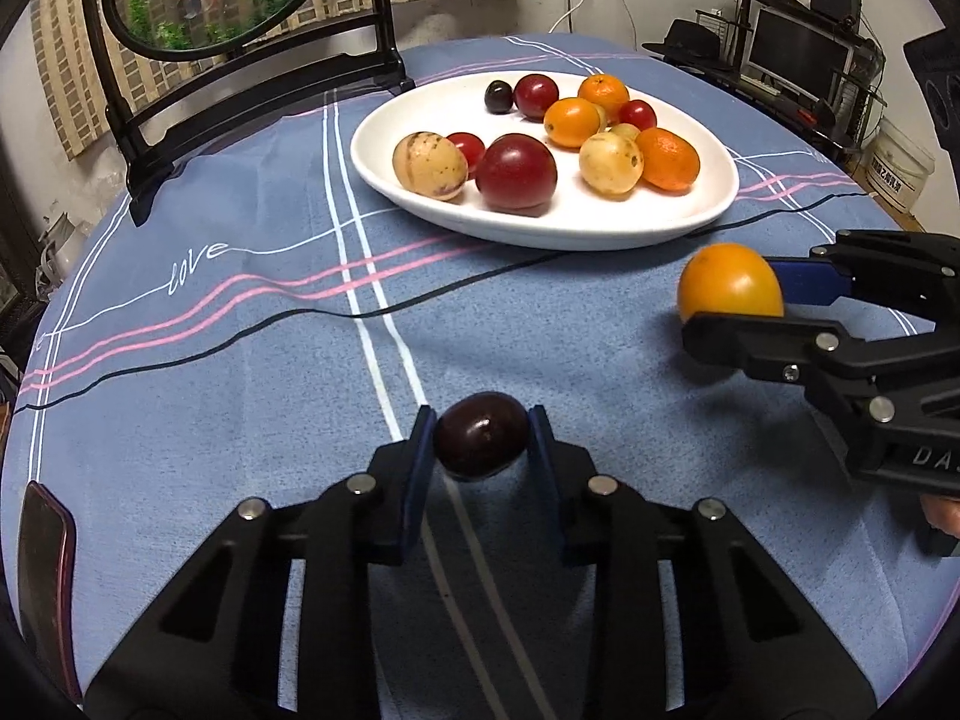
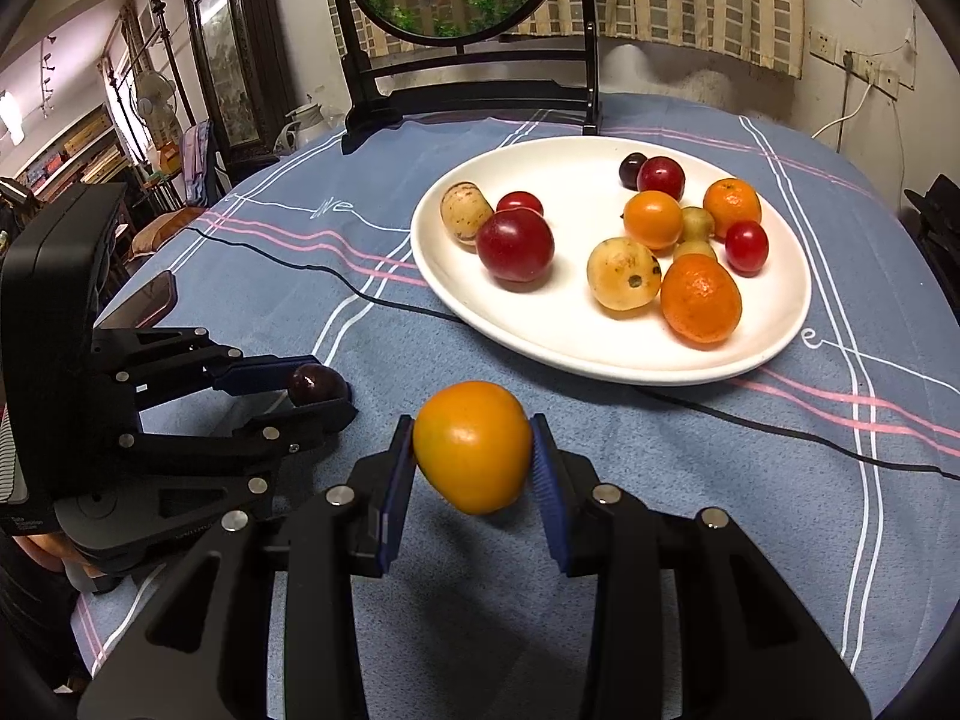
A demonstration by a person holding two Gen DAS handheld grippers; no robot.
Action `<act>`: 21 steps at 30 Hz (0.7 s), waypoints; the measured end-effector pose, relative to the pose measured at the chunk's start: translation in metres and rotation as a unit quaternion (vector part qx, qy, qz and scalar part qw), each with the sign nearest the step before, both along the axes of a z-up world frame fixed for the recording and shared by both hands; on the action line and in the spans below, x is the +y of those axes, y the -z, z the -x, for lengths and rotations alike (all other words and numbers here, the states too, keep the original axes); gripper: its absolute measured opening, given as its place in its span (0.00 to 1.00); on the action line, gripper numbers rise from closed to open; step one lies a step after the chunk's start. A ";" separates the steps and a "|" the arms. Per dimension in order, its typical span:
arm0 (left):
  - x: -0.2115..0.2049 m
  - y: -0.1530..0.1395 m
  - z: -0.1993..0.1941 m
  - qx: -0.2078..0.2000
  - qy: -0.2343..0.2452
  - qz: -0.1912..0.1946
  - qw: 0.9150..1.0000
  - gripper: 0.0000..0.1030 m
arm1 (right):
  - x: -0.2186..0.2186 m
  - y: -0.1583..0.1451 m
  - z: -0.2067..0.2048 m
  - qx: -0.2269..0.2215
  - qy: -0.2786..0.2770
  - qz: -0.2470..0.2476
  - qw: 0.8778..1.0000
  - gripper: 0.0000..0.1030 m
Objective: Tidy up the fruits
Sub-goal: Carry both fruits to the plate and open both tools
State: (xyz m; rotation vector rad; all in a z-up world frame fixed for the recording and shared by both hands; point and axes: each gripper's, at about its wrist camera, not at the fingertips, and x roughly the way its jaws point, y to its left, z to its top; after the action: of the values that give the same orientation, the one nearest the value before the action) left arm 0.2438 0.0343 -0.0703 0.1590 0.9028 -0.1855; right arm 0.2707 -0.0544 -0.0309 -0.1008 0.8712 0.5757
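Note:
My left gripper [image 1: 480,441] is shut on a dark purple plum [image 1: 480,443] and holds it just above the blue tablecloth; it also shows in the right wrist view [image 2: 318,387]. My right gripper [image 2: 473,450] is shut on an orange-yellow fruit [image 2: 473,447], lifted off the cloth; it appears at the right in the left wrist view [image 1: 729,291]. A white plate [image 1: 420,114] beyond both grippers holds several fruits: red plums, oranges, yellow-brown loquats, cherry tomatoes. The plate also shows in the right wrist view [image 2: 600,348].
A round picture on a black stand [image 1: 252,60] stands at the table's back left. A black cable [image 1: 240,333] runs across the cloth in front of the plate. A dark red phone [image 1: 45,576] lies at the left edge.

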 end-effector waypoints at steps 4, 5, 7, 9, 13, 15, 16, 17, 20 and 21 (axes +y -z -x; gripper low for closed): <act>-0.001 0.000 0.001 -0.002 -0.001 -0.003 1.000 0.30 | -0.002 -0.001 0.002 -0.001 0.002 -0.004 1.000 0.37; -0.001 0.000 0.001 -0.003 -0.002 -0.002 1.000 0.30 | -0.002 -0.002 0.002 -0.001 0.002 -0.005 1.000 0.37; 0.001 -0.001 0.000 -0.002 -0.004 0.002 1.000 0.30 | -0.002 -0.003 0.004 -0.004 0.002 -0.007 1.000 0.37; 0.002 -0.002 0.001 -0.004 -0.007 0.006 1.000 0.30 | -0.003 -0.005 0.005 -0.006 0.001 -0.010 1.000 0.37; 0.005 -0.009 0.004 -0.012 -0.011 0.025 1.000 0.30 | -0.006 -0.009 0.007 -0.009 0.003 -0.020 1.000 0.37; 0.006 -0.017 0.004 -0.019 -0.012 0.041 0.999 0.30 | -0.010 -0.014 0.007 -0.013 0.006 -0.030 0.999 0.37; 0.007 -0.020 0.003 -0.021 -0.011 0.050 0.998 0.30 | -0.012 -0.016 0.006 -0.014 0.009 -0.036 0.999 0.37; 0.007 -0.024 0.002 -0.023 -0.010 0.062 0.998 0.30 | -0.014 -0.018 0.005 -0.015 0.012 -0.040 0.999 0.37; 0.006 -0.037 -0.002 -0.036 -0.012 0.081 0.996 0.30 | -0.023 -0.025 0.000 -0.018 0.025 -0.053 0.998 0.37; 0.005 -0.041 -0.003 -0.040 -0.012 0.084 0.996 0.30 | -0.027 -0.029 -0.002 -0.023 0.031 -0.059 0.998 0.37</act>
State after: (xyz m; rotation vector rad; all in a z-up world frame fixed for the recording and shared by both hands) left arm 0.2469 0.0398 -0.0295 -0.0016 0.8047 -0.2296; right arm 0.2723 -0.0817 -0.0020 0.0202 0.7919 0.5636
